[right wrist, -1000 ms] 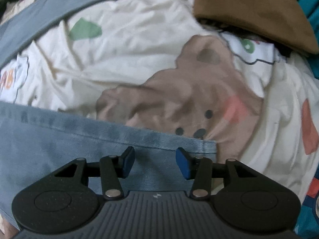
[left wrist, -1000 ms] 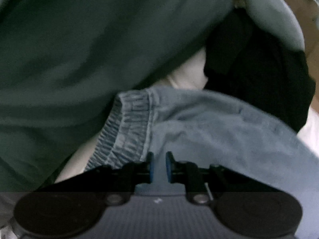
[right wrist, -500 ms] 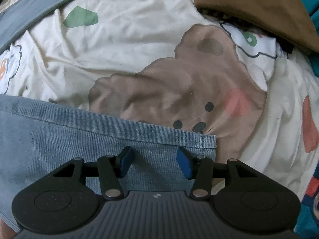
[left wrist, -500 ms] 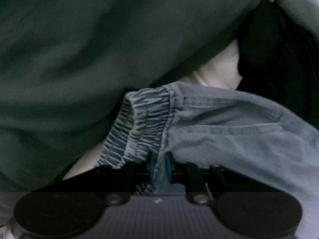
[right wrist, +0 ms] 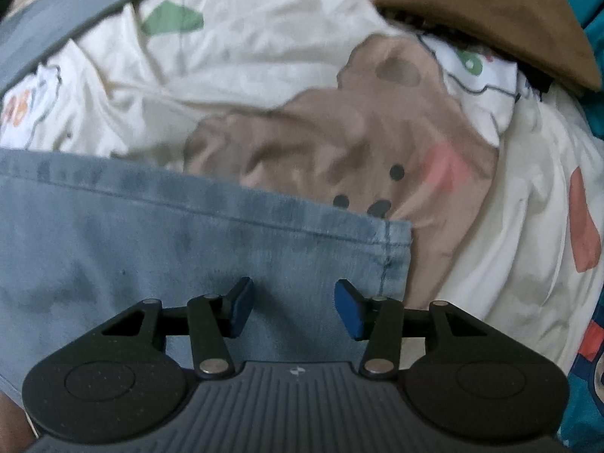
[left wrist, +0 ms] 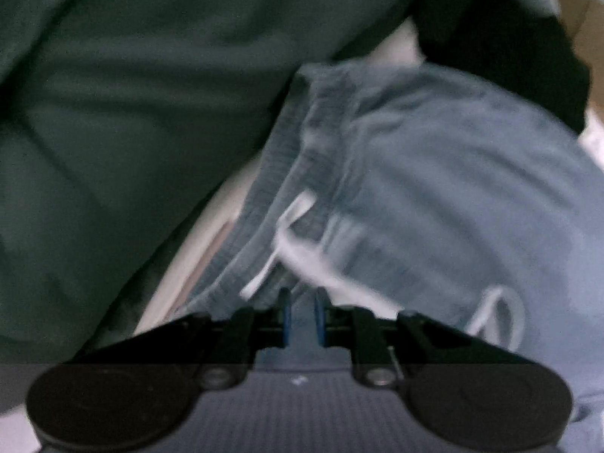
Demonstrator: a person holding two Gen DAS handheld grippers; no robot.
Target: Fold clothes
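Observation:
Light blue denim pants (left wrist: pixel 434 173) lie across a printed bed sheet. In the left wrist view their gathered elastic waistband (left wrist: pixel 287 173) and a white drawstring (left wrist: pixel 298 241) show, blurred. My left gripper (left wrist: pixel 301 315) is shut on a fold of the denim near the waistband. In the right wrist view the hem end of a pant leg (right wrist: pixel 226 241) lies flat, its corner (right wrist: pixel 396 241) to the right. My right gripper (right wrist: pixel 290 307) hangs straight down over that leg end, jaws apart, with denim below the blue pads (right wrist: pixel 349 311).
A dark green garment (left wrist: pixel 132 113) fills the left of the left wrist view; a black garment (left wrist: pixel 502 45) lies at the upper right. On the cream bear-print sheet (right wrist: pixel 339 143) rest a brown cloth (right wrist: pixel 479 11) and a grey-blue strip (right wrist: pixel 64 22). Teal fabric (right wrist: pixel 594 37) borders the right edge.
My left gripper has moved with the denim; the waistband turned more upright and a white drawstring has come into sight. The right gripper has hardly shifted over the hem.

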